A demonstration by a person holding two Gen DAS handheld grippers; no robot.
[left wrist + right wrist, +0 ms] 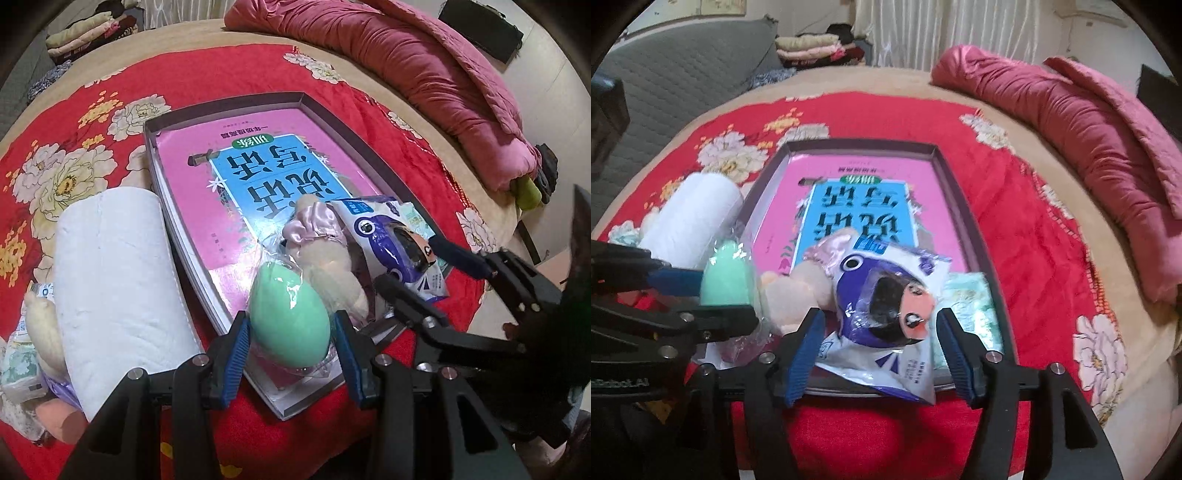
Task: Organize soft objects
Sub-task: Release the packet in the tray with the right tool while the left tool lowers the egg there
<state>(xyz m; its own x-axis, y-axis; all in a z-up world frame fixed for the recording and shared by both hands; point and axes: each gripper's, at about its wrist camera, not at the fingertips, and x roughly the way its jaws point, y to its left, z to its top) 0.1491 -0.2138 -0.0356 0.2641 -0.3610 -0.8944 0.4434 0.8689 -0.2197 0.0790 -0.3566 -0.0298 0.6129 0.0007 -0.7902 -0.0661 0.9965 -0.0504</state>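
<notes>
A mint-green egg-shaped sponge (pixel 290 314) in clear wrap stands on the near end of a pink and blue book (pixel 258 173) lying in a dark-rimmed box (pixel 317 110). My left gripper (pixel 293 350) is shut on the egg, a blue pad against each side. A purple and white packet (pixel 882 295) lies over the box's near edge between the pads of my right gripper (pixel 881 354), which stands open with a gap on both sides. A cream plush toy (pixel 325 258) with pink satin lies between egg and packet.
A white paper roll (pixel 118 280) lies left of the box, with a plush toy and tissue packs (pixel 22 362) beside it. A green tissue pack (pixel 967 299) sits in the box's near right corner. A rolled pink quilt (pixel 424 74) lines the bed's far right.
</notes>
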